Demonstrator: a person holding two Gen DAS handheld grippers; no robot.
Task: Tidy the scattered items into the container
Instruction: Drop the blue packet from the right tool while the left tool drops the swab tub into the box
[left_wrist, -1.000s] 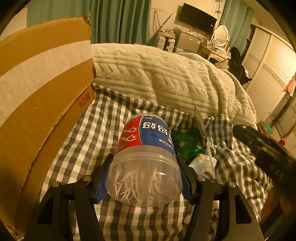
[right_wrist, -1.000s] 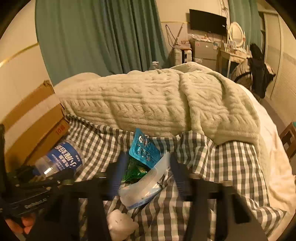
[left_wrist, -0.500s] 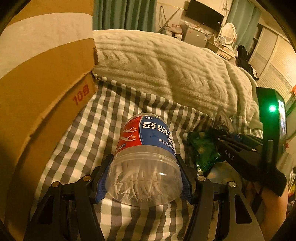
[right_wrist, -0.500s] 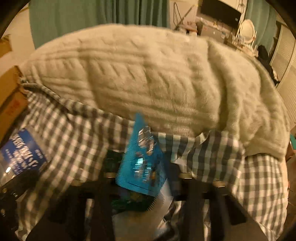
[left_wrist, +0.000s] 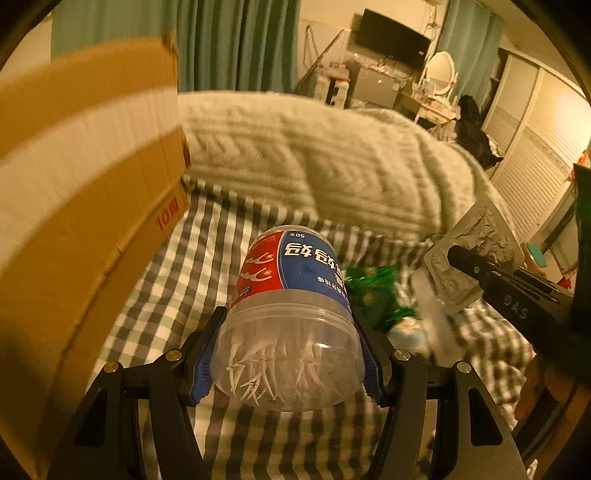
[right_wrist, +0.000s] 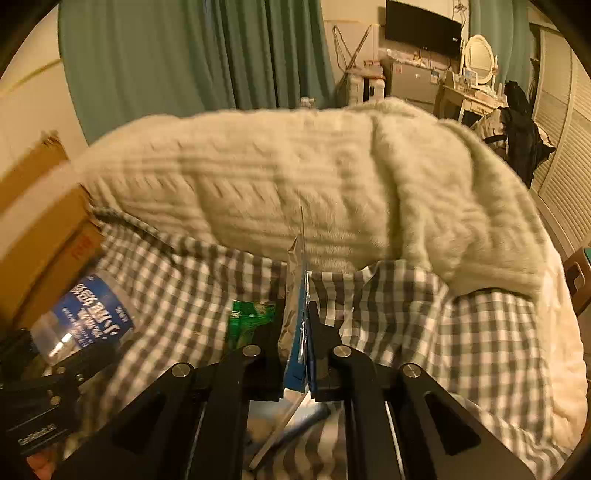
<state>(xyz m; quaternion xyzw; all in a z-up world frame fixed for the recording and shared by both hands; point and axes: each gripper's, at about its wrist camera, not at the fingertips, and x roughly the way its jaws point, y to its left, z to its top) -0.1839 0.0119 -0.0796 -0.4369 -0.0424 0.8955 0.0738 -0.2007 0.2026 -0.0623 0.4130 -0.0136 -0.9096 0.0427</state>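
My left gripper (left_wrist: 288, 352) is shut on a clear jar (left_wrist: 295, 266) of white floss picks with a blue and red label, held just above the checked sheet. The jar (right_wrist: 92, 314) also shows at the left of the right wrist view. My right gripper (right_wrist: 298, 334) has its jaws closing tight on a flat blue and silver packet (right_wrist: 296, 280), which stands edge-on with the pads pressing both faces. In the left wrist view that packet (left_wrist: 480, 236) shows its silver back. The cardboard box (left_wrist: 74, 206) stands at the left, close beside the jar.
A green wrapper (right_wrist: 247, 317) lies on the checked sheet (right_wrist: 406, 332) by the right gripper, and a pale blue-white pack (right_wrist: 299, 417) lies under it. A thick knitted blanket (right_wrist: 295, 177) is heaped behind. Curtains, a television and a dresser stand far back.
The right gripper dropped onto the blue packet and closed on it; the packet now stands edge-on between the pads. The left gripper still holds the jar in much the same place.
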